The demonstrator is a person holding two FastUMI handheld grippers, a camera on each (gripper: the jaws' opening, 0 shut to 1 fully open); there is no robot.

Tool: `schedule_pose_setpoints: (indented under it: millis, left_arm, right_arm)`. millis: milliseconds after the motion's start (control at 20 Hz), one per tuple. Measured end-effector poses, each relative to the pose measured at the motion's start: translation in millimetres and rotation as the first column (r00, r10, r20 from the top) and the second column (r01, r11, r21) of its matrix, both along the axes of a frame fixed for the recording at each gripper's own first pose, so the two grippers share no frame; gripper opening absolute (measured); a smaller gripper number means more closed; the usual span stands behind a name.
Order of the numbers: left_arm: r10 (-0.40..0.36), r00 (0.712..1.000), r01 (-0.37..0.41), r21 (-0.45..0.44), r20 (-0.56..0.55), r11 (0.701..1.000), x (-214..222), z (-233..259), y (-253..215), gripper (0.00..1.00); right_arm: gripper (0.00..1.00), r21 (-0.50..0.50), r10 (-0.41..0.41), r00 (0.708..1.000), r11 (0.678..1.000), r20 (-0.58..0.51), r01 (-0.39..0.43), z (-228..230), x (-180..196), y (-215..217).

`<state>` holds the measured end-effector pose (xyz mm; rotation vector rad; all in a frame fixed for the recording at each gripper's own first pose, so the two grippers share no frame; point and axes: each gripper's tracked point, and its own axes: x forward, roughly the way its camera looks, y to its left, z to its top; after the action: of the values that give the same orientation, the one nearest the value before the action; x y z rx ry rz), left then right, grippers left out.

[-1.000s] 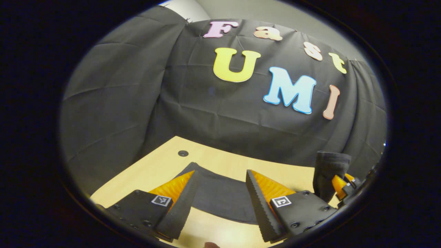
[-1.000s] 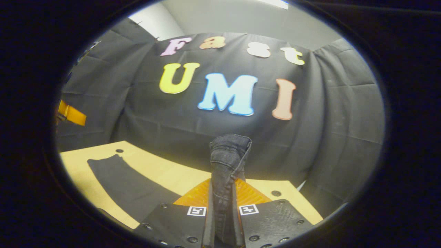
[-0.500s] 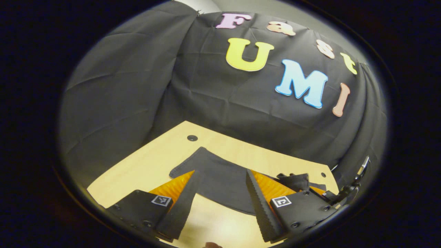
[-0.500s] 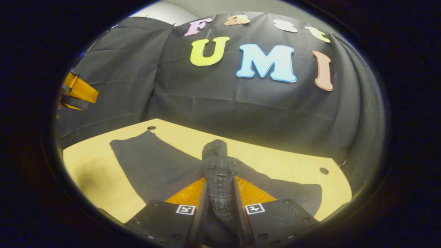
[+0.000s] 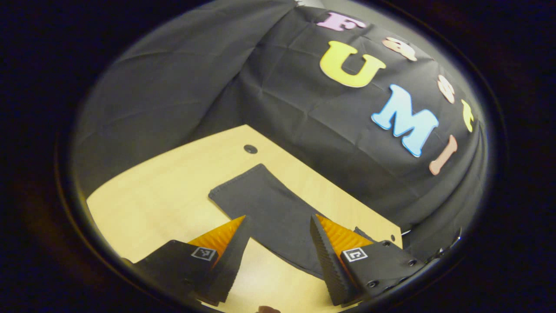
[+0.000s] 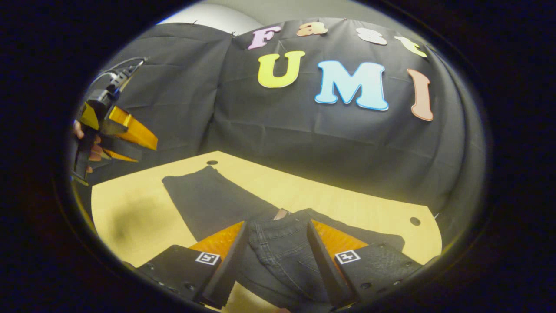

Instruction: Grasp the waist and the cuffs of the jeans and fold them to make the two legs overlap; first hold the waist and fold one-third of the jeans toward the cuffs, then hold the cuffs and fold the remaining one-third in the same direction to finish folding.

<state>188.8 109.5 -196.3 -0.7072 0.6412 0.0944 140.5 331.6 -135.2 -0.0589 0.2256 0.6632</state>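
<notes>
Lying flat on the pale wooden table (image 6: 130, 217), the dark jeans (image 6: 217, 202) stretch from a cuff end near a small dark hole (image 6: 212, 162) in the tabletop, at about 10 o'clock in the right gripper view, down to the waist section (image 6: 282, 248) at about 6 o'clock. The waist part, with its stitched seams, sits on top of the leg fabric, between the fingers of the right gripper (image 6: 278, 252). Those fingers stand wide apart, one on each side of the denim; whether they touch it cannot be told.

In the left gripper view, the left gripper (image 5: 278, 256) hangs above the table with its fingers spread wide and nothing between them. Beyond its tips, toward 12 o'clock, the leg of the jeans (image 5: 265, 204) lies flat, its cuff edge near the hole (image 5: 250, 148).

At 9 o'clock in the right gripper view, the left gripper (image 6: 124, 137) is raised off the table, held by a hand (image 6: 89, 145).
</notes>
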Motion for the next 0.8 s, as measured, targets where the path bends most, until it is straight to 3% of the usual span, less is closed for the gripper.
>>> schedule_pose_setpoints:
  millis: [350, 600, 800]
  left_arm:
    - [0.131, 0.974, -0.172, -0.227, -0.184, 0.959, 10.2, -68.1, 49.2, 0.9]
    - [0.124, 0.953, -0.213, -0.321, -0.276, 0.923, 28.5, -121.3, 56.6, 0.9]
    - [0.109, 0.945, -0.218, -0.347, -0.308, 0.912, 46.7, -147.6, 54.7, 0.9]
  right_arm:
    - [0.82, 0.038, -0.194, 0.981, 0.98, 0.015, 0.193, 51.7, -7.4, -60.2]
    - [0.83, 0.042, -0.387, 0.92, 0.922, 0.058, 0.385, 73.2, -6.7, -112.0]
    - [0.84, 0.035, -0.471, 0.882, 0.882, 0.022, 0.47, 71.5, -8.5, -134.4]
